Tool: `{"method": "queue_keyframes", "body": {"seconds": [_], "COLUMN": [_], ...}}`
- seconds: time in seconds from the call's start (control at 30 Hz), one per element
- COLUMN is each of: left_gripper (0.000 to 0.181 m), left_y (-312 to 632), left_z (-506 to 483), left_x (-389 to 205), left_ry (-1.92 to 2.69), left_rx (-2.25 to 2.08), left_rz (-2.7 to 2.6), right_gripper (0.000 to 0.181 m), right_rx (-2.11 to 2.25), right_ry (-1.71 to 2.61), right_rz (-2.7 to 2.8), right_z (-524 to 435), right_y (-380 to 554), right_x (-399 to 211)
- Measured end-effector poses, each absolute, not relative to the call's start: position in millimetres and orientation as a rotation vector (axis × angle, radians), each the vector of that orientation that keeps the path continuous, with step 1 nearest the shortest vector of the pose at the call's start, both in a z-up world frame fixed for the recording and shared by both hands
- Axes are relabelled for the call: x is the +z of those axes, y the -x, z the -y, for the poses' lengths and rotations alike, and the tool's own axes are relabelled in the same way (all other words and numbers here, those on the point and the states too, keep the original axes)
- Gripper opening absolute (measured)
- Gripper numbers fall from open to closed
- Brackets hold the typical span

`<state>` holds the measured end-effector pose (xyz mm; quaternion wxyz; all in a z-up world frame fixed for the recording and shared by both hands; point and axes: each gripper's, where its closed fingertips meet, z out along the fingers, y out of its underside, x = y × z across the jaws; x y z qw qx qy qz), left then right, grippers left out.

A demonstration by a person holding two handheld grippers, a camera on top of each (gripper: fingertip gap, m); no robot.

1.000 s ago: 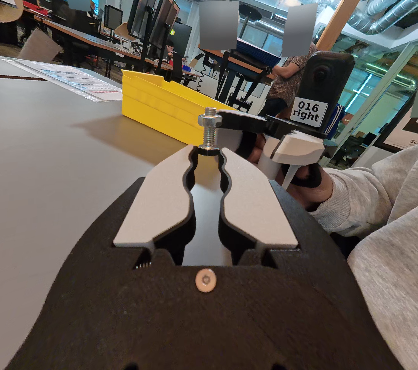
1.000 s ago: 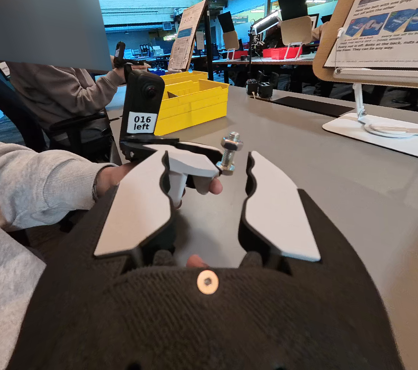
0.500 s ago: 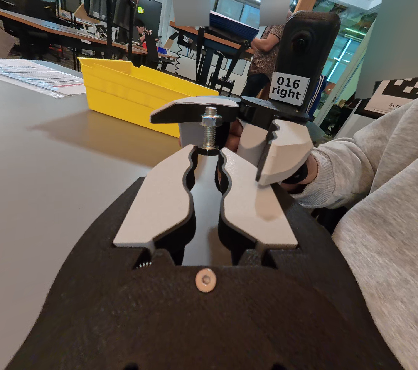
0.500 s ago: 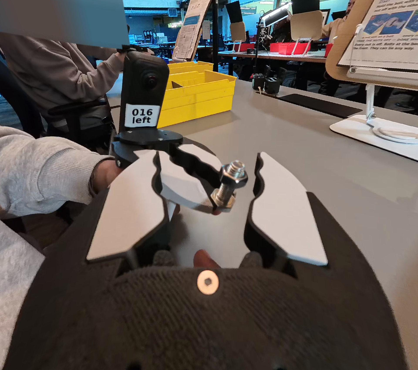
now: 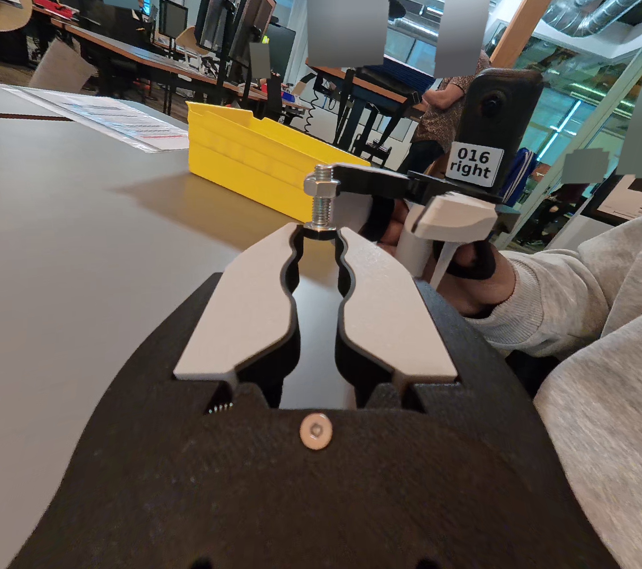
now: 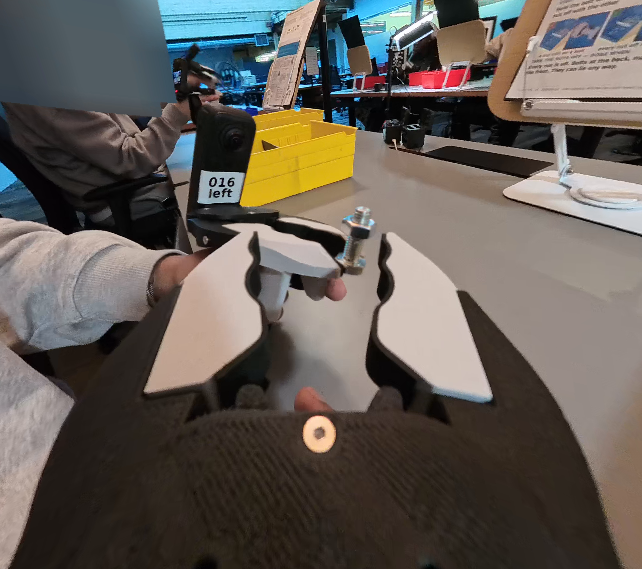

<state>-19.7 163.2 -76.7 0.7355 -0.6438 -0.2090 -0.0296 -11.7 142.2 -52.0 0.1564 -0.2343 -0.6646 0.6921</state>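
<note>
Left gripper [image 5: 319, 232] pinching the hex head of a steel bolt [image 5: 322, 207] between its fingertips, well above the grey counter [image 5: 87, 239]. Bolt upright, long axis near vertical in the left wrist view, threaded end pointing up; leaning a little toward the right in the right wrist view [image 6: 356, 243]. Hex nut [image 5: 321, 185] threaded near the top of the shank, a short stub of thread showing above it. Bolt head mostly sunk between the left fingertips, only its rim visible.

Yellow bin [image 5: 257, 156] on the counter beyond the bolt, its interior hidden from the left wrist view; a divider just visible inside from the right wrist view [image 6: 302, 159]. Laminated sheet [image 5: 114, 125] flat on the counter to the bin's left.

Right gripper [image 6: 319, 257] spread wide, nothing between its fingers, the bolt just ahead of its fingertips and nearer the right-hand one. In the left wrist view, one black finger edge [image 5: 368, 177] of the right gripper reaching the nut from the right; contact or a hair's gap, cannot tell. Far side of the nut hidden there. Holder's hand [image 5: 479, 281] partly hidden by the handle.

Document stand [image 6: 573, 184] at far right, cut off by the frame.
</note>
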Motion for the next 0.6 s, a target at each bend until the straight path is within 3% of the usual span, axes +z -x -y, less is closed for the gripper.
{"method": "queue_keyframes", "body": {"seconds": [0.6], "left_gripper": [0.018], "left_y": [7], "left_z": [-174], "left_x": [-82], "left_ry": [1.476], "left_rx": [-0.056], "left_rz": [0.39], "right_gripper": [0.023], "right_rx": [2.072], "right_ry": [0.802], "right_rz": [1.818], "right_z": [-169], "right_y": [23], "right_x": [-46]}}
